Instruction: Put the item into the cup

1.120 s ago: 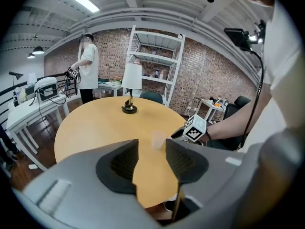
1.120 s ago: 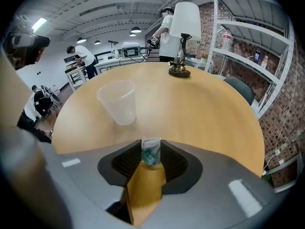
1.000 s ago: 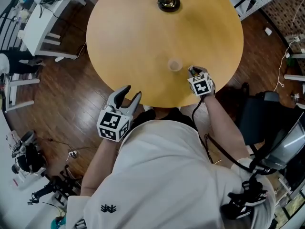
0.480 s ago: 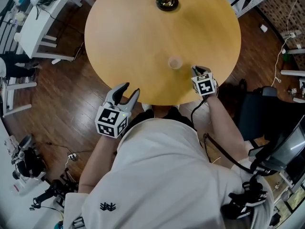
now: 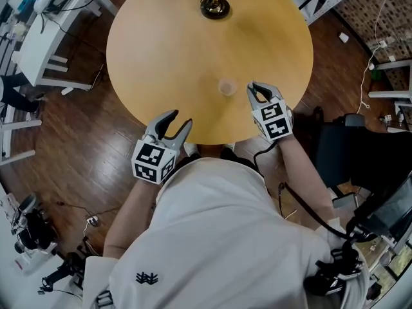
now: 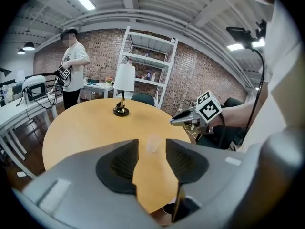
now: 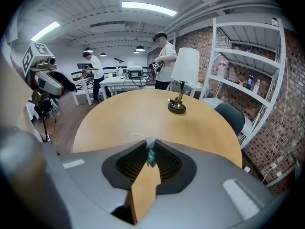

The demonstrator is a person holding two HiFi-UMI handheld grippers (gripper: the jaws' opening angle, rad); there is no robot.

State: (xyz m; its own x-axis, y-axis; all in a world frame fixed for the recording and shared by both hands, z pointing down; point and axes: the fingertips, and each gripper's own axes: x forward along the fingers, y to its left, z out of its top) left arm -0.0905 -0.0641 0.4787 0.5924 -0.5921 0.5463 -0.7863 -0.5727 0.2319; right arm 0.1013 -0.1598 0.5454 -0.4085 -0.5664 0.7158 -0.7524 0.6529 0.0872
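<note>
The item [image 7: 150, 157], a small green and white piece, is pinched in your right tool [image 5: 258, 91], whose jaws are pressed close on it. It is held above the desk [image 5: 180, 50], not in the cup [image 5: 226, 87]. The clear cup stands upright on the round desk near the edge closest to you, and your right tool is just beside it, on its right. In the right gripper view the cup's rim shows just past the jaw tips, a little to the left. I cannot tell whether anything lies in the cup.

Your left tool [image 5: 179, 122] is at the near edge of the desk with its jaws spread and nothing held. In its own view the cup shows beyond the gap. A lamp [image 5: 214, 4] stands at the desk's far side.
</note>
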